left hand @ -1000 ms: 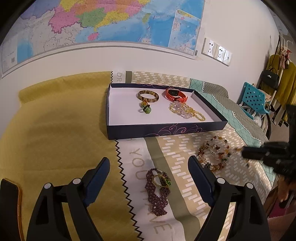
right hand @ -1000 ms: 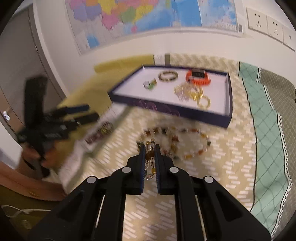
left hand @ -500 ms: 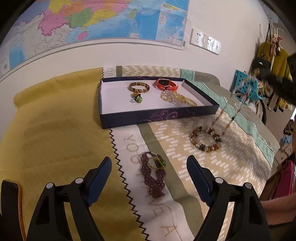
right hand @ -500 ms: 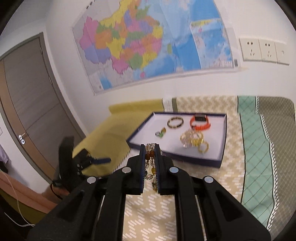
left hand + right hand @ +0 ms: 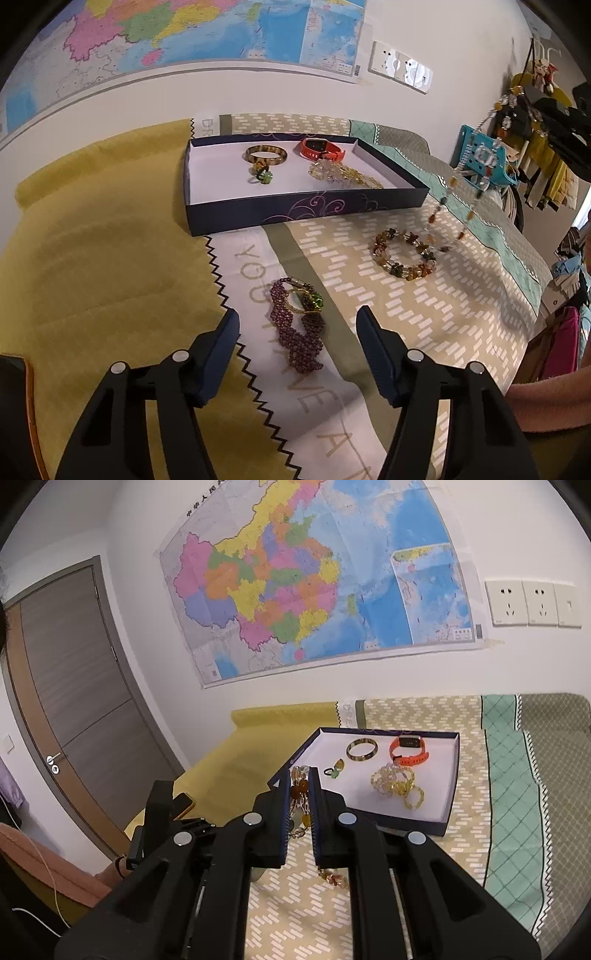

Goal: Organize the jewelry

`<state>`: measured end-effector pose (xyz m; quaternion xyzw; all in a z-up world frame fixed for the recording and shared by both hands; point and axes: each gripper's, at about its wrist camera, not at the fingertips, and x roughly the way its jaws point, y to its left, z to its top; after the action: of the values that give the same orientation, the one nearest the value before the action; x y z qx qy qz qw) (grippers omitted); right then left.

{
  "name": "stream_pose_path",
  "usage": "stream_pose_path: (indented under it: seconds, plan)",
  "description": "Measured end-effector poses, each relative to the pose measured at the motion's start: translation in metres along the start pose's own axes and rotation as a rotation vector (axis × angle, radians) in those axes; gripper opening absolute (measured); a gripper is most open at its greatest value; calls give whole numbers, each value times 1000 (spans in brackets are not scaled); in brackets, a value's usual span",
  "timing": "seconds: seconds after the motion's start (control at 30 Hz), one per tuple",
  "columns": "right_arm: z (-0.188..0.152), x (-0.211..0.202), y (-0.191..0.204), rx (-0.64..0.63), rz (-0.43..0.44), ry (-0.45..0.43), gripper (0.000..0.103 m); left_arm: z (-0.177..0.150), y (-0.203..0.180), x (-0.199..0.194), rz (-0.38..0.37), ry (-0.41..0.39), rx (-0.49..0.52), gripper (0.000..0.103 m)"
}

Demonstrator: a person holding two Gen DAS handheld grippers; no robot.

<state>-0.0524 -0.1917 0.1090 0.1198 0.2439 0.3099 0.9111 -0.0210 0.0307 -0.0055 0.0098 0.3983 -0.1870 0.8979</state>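
Lifted multicoloured bead necklace (image 5: 466, 177), dangling.

The left tool (image 5: 297, 328) hovers low with jaws spread wide, while the right tool (image 5: 299, 786) is raised, jaws pinched nearly together.

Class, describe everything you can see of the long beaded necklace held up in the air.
The long beaded necklace is a thin strand of mixed amber, brown, green and clear beads, glassy or stone-like, with one larger clear bead. The right gripper is shut on its upper end. It hangs in a loose loop beside the box's right end, and its lowest beads appear to reach the patterned cloth near the multicolour bead bracelet.
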Motion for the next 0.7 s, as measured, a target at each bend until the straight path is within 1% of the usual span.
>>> stream_pose_path:
  seconds: [0.07, 0.1, 0.17, 0.2, 0.27, 0.33, 0.4, 0.47, 0.57, 0.63, 0.7]
  plan:
    - [-2, 2, -1, 3, -2, 8, 10, 2, -3, 1, -4, -3, 13, 55]
    - [-3, 4, -1, 5, 2, 12, 10, 4, -4, 2, -8, -3, 19, 53]
    - [-4, 6, -1, 10, 3, 18, 10, 7, -7, 6, -16, 4, 26, 43]
    - [-5, 7, -2, 12, 6, 21, 10, 9, -9, 10, -19, 9, 30, 41]
    - [-7, 10, -4, 19, 5, 31, 10, 11, -11, 14, -21, 17, 36, 32]
    - [-9, 12, -6, 28, 5, 41, 10, 13, -13, 20, -18, 34, 41, 31]
    - [-11, 14, -7, 31, 5, 50, 10, 14, -12, 26, -8, 54, 39, 27]
    - [-13, 16, -9, 37, 7, 55, 10, 14, -11, 28, -2, 64, 38, 19]
    - [-14, 18, -11, 44, 8, 58, 10, 17, -11, 31, 14, 70, 44, 12]
    - [-14, 19, -12, 44, 8, 60, 10, 18, -12, 31, 9, 73, 43, 7]
    - [-14, 19, -13, 46, 10, 62, 10, 19, -12, 30, -3, 69, 31, 7]
